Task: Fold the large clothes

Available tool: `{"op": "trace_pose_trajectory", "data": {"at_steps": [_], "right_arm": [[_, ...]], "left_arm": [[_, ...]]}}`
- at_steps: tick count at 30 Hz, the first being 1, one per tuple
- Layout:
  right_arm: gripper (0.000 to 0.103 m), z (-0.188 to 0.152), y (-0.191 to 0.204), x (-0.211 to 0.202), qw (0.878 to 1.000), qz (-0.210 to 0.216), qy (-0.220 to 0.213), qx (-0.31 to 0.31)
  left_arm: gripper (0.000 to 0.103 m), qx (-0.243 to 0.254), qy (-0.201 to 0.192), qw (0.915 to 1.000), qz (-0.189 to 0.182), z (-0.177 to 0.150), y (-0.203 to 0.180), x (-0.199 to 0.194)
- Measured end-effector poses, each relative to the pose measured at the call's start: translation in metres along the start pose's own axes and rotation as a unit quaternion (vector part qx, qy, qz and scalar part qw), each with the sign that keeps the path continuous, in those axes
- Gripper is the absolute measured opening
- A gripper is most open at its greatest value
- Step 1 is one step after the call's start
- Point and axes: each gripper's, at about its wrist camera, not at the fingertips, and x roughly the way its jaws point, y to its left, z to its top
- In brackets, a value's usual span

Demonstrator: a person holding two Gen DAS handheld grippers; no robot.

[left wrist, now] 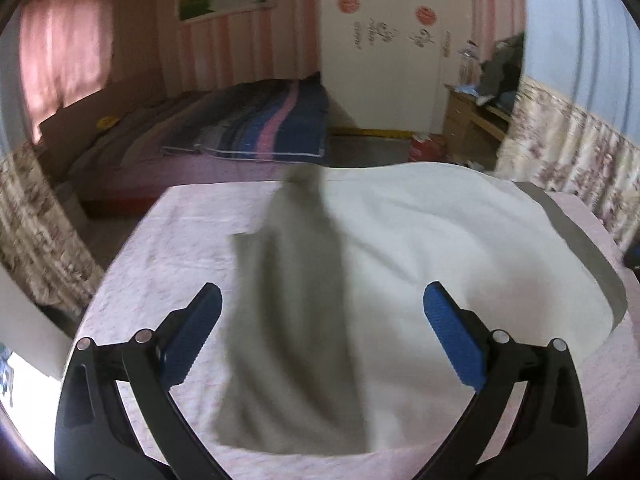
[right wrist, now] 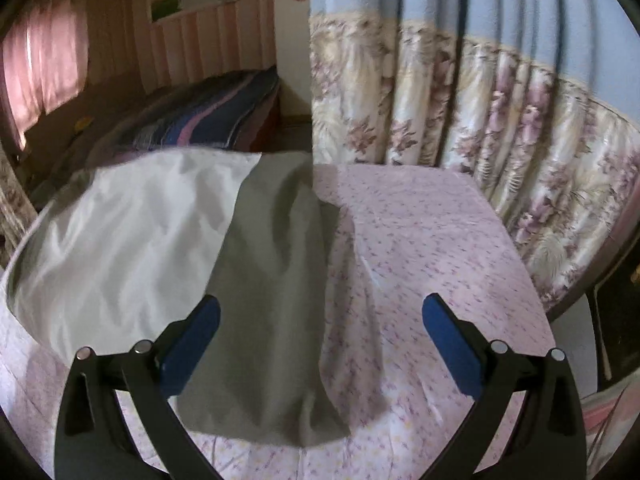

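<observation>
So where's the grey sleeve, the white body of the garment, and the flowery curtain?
grey sleeve [left wrist: 292, 300]: left wrist view, middle of the sleeve.
white body [left wrist: 440, 240]: left wrist view, middle of the white cloth.
flowery curtain [right wrist: 460, 112]: right wrist view, floral lower band.

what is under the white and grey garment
The garment lies spread on a pink floral sheet, which shows all round it. What lies beneath its middle is covered and cannot be seen.
</observation>
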Motion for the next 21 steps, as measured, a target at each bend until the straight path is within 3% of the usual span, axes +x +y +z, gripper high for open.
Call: {"op": "trace_pose_trajectory", "data": {"at_steps": [6,13,17,21], "right_arm": [[0.1,0.009,-0.004,0.038,0.999,0.033,0.015,0.008],[0.084,0.003,0.006,0.077,0.996,0.077,0.049,-0.007],[0.083,0.001,0.011,0.091,0.994,0.089,0.061,0.013],[0.078,-0.001,0.014,0.096,0.993,0.101,0.066,0.022]], "left_arm": [[0.1,0.001,0.02,0.9993,-0.03,0.016,-0.051,0.028],[0.1,0.004,0.057,0.9967,-0.057,0.006,-0.095,0.068],[0.1,0.028,0.069,0.9956,-0.057,-0.001,-0.112,0.085],[0.1,0.013,0.076,0.9947,-0.069,-0.006,-0.112,0.096]]}}
